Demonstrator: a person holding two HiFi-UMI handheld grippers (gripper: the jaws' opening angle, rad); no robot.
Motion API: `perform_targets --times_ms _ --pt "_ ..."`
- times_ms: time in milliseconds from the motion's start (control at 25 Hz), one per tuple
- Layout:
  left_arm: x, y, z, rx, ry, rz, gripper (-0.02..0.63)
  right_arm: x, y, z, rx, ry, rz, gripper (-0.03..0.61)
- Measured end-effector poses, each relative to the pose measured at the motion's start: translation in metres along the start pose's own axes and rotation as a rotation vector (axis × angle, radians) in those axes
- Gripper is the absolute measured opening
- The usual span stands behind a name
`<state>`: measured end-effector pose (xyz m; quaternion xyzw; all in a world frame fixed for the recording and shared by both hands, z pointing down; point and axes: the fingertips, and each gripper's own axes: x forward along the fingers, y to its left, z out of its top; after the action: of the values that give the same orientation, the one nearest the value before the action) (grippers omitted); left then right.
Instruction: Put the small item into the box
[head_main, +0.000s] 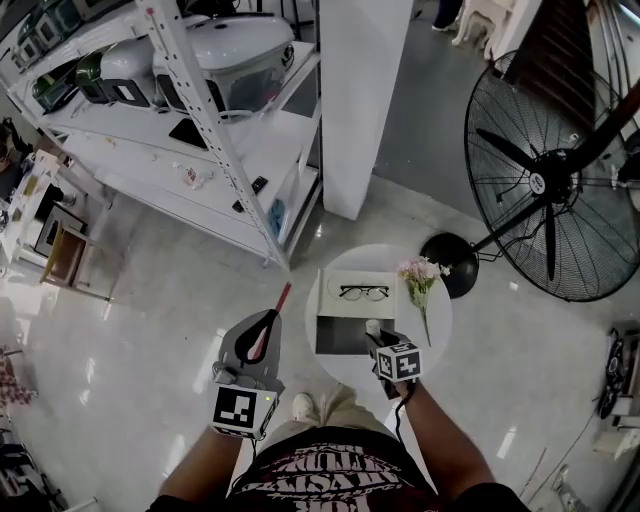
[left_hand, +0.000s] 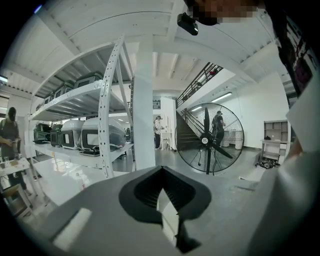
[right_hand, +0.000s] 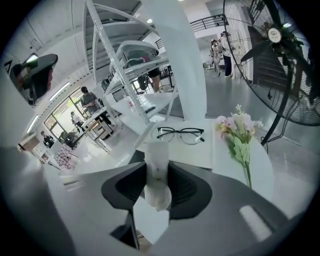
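The right gripper (right_hand: 157, 175) has its fingers clamped on a small white item (right_hand: 155, 155), held over the near right edge of the open box (head_main: 340, 335) on the round table (head_main: 440, 312). Glasses (head_main: 362, 292) lie on the white panel just behind the box, with flowers (head_main: 420, 272) to its right. Well left of the box, off the table, the left gripper (left_hand: 161, 172) has its fingers pressed together on nothing.

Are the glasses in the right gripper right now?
No, the glasses lie flat on the white box beyond it, while the right gripper is closed on a small white item.
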<state>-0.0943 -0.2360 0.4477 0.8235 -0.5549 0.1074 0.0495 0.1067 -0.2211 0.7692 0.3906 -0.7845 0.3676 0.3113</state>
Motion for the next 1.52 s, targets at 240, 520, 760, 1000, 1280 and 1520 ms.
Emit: perform_targets --times_ms 240,520,760,1000,1280,1520 --pt "-0.012 0.004 -0.004 0.003 0.054 0.024 0.0 0.018 -0.001 -0.011 -0.006 0.04 -0.012 0.161" --pt "-0.024 0.008 -0.005 0.007 0.034 0.021 0.0 0.012 -0.001 -0.01 -0.055 0.021 -0.056 0.236" --pt "-0.028 0.004 0.014 0.02 -0.026 -0.01 0.0 -0.022 0.002 -0.011 -0.02 -0.033 -0.066 0.236" --pt "-0.035 -0.005 0.02 -0.007 -0.044 -0.07 0.0 -0.077 0.018 0.005 -0.045 -0.167 -0.133 0.115" --pt "-0.046 -0.006 0.025 -0.016 -0.079 -0.106 0.0 -0.135 0.054 0.032 -0.068 -0.345 -0.184 0.026" --pt "-0.058 -0.003 0.03 -0.002 -0.104 -0.13 0.0 -0.182 0.092 0.057 -0.093 -0.465 -0.171 0.026"
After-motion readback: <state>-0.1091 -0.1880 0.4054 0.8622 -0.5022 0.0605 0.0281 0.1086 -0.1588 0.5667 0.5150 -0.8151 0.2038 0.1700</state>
